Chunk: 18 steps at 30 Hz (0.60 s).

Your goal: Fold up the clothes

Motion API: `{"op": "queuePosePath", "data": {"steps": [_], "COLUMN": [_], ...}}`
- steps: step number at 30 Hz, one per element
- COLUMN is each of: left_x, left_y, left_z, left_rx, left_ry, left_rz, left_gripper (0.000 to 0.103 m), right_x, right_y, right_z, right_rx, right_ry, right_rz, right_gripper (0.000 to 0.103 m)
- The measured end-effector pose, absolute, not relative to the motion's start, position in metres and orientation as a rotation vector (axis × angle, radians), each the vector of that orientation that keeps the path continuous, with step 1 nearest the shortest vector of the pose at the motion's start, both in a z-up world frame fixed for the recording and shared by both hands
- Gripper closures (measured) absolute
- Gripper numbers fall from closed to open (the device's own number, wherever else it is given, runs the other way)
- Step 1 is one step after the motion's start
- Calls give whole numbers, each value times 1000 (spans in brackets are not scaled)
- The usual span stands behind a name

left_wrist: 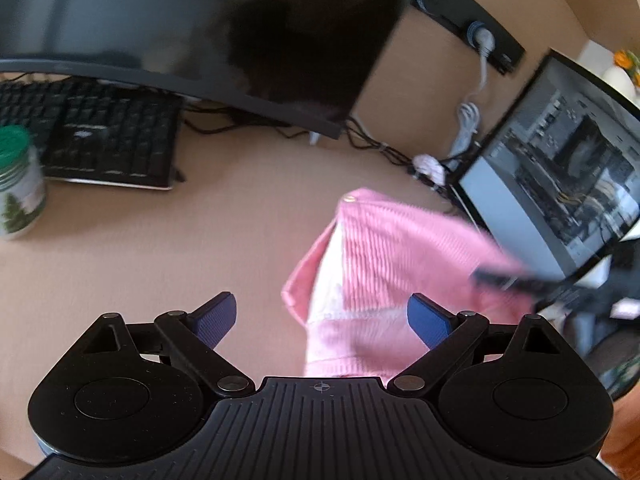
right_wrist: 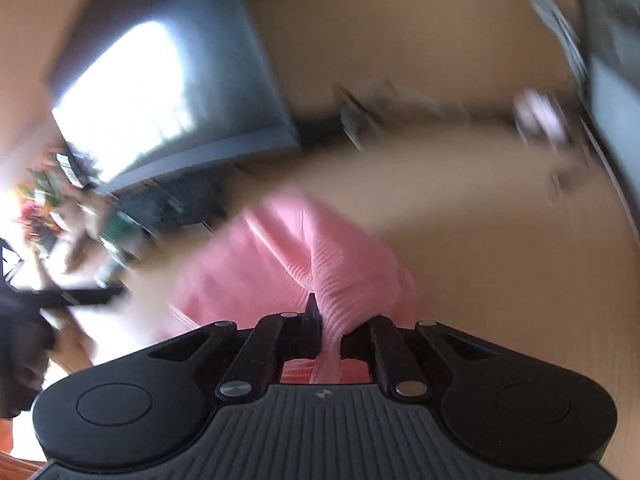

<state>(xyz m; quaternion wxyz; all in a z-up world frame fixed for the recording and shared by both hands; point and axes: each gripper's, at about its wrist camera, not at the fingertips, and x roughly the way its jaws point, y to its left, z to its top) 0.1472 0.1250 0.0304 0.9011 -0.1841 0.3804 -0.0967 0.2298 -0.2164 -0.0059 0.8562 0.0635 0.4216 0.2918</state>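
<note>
A pink ribbed garment (left_wrist: 384, 264) with a small snap at its far corner hangs lifted over the beige desk (left_wrist: 180, 248), right of centre in the left wrist view. My left gripper (left_wrist: 322, 316) is open and empty, its blue pads (left_wrist: 216, 318) wide apart, with the garment's lower part between and beyond them. In the blurred right wrist view my right gripper (right_wrist: 330, 320) is shut on a fold of the pink garment (right_wrist: 288, 264), which runs through the jaws. The right gripper also shows as a dark blurred shape at the garment's right edge (left_wrist: 516, 280).
A dark monitor (left_wrist: 200, 28) and black keyboard (left_wrist: 100, 136) stand at the back left. A jar with a green lid (left_wrist: 20, 184) is at the far left. An open laptop (left_wrist: 560, 176) stands at the right, with cables (left_wrist: 384, 148) and a power strip (left_wrist: 472, 24) behind.
</note>
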Motion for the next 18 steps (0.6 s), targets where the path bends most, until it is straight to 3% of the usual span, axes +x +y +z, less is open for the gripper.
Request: {"op": "queuePosePath", "data": {"steps": [3,6,7,8,15,18], "left_x": [158,171,176,180,196,187], "left_y": [109,95,91,87,78,85], "left_z": [33,35,34,32,8,8], "left_rx": [-337,-298,-289,-279,-219,-212], "left_ry": [793,796,799,803,863,863], "left_rz": [-248,-284,-292,-298,-261,-265], "left_gripper": [7,7,7,7,7,7], "right_x": [225,216,213,210,208,209], "right_y": [-210,-216,-219,-223,-233,-223], "right_z": [-25,-12,-5,3,44,57], "right_rx": [127,141,139,136,154,157], "right_ry": [919,870,846,822,680,616], "right_rz": [585,608,610,609,565,574], "right_gripper": [91,68,53,45,44,49]}}
